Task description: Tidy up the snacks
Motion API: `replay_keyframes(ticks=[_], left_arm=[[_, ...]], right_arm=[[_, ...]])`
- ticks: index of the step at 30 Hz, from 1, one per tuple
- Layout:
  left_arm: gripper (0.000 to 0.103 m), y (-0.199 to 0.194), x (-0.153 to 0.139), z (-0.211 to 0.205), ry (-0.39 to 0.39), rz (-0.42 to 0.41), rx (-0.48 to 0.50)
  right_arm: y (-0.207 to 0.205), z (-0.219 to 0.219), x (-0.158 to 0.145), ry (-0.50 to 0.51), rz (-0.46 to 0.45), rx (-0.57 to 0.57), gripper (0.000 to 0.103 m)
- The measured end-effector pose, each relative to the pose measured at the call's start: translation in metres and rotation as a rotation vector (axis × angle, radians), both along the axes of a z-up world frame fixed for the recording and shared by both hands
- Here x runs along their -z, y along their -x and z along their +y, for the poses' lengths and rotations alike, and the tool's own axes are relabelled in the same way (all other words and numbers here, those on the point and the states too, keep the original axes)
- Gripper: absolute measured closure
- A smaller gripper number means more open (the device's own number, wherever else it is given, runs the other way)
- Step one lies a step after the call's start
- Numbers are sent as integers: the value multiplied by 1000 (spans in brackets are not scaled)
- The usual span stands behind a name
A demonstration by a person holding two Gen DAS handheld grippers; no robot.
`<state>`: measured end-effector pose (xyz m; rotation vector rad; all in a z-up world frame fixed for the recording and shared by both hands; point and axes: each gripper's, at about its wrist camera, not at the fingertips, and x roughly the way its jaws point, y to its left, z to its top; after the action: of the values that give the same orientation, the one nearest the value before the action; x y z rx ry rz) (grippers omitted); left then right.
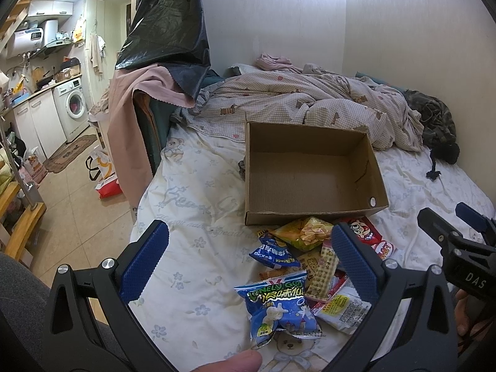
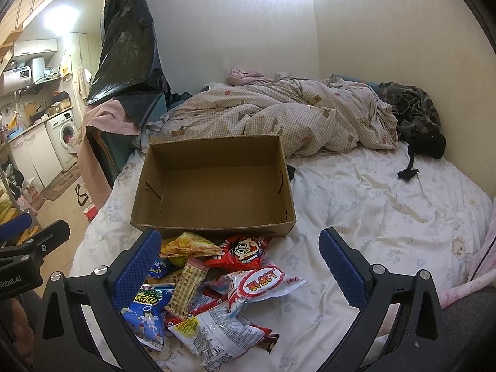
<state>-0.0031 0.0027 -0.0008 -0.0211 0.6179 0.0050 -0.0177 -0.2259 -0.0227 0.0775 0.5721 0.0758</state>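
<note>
An empty cardboard box (image 1: 310, 170) (image 2: 214, 186) sits on the bed. A pile of snack packets lies in front of it: a blue packet (image 1: 279, 307) (image 2: 147, 313), a yellow packet (image 1: 305, 232) (image 2: 189, 246), a red packet (image 1: 364, 232) (image 2: 245, 249), a white packet with a red label (image 2: 263, 282), a beige wafer bar (image 1: 324, 266) (image 2: 187, 285). My left gripper (image 1: 251, 257) hovers open over the pile's left side, holding nothing. Over the pile's right side my right gripper (image 2: 240, 262) is open and empty.
A crumpled checked duvet (image 1: 310, 102) (image 2: 279, 114) lies behind the box, dark clothing (image 2: 412, 114) against the wall. A black plastic bag (image 1: 167, 24) hangs over furniture at the left. The bed edge drops to a tiled floor (image 1: 77, 192) on the left.
</note>
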Motion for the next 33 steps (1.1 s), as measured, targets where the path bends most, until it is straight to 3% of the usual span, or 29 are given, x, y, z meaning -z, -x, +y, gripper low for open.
replay_keyframes(ticks=[16,21,27,30,32,33], left_arm=[[0,-2,-1,2,1,11,-2],[0,-15,0,6,-30,64,-26],[0,-59,14,32,-27,278,-81],[0,-80,47,29,4,489,-22],[0,-85,79,24,78,644,6],[0,-84,89,21,108,678,-2]], right_arm=[[-1,1,3,-6,2,-1,0],[-14,-8,-4,-64,81,-42,0],[-49,-38,5,-167,272,-81,0],[-61,-51,21,-224,357,-71,0],[-62,-59,34,-267,398,-43,0],[-62,-64,40,-291,422,-27,0]])
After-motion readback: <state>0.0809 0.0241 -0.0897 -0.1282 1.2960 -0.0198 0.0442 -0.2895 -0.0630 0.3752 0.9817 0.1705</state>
